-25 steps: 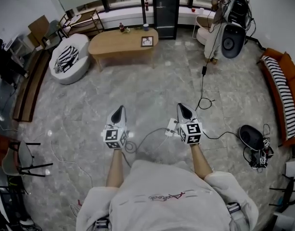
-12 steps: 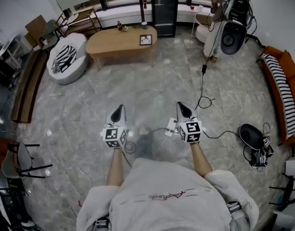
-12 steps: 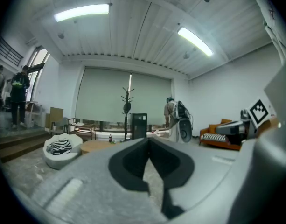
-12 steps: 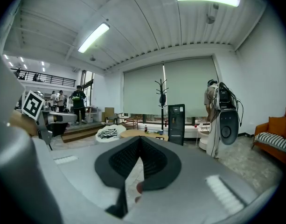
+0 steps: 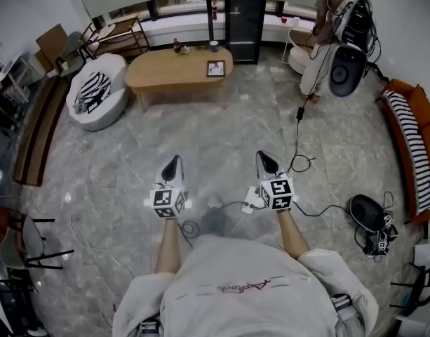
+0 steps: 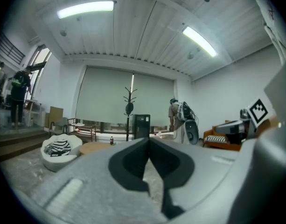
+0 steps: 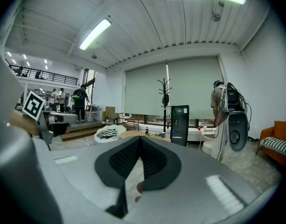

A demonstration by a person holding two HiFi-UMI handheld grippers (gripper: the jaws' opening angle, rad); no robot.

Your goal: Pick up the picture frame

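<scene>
Picture frame [image 5: 215, 68] seemingly flat; near-square

Head view: picture frame [image 5: 215, 68] on the table [image 5: 169, 69] is too small to tell what it shows. Same for the bottle [image 5: 176, 45] and cup [image 5: 213, 45], no detail readable. The left gripper [image 6: 149, 140] and right gripper [image 7: 139, 139] each block most of the table in their own views, so the frame can't be made out there. The sofa [image 5: 419, 104] and chair [image 5: 25, 241] are cut by the picture's edges.

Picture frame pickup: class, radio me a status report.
Left gripper shut, empty. Right gripper shut, empty. Picture frame on wooden table, far across room. Loose cable underfoot.
</scene>
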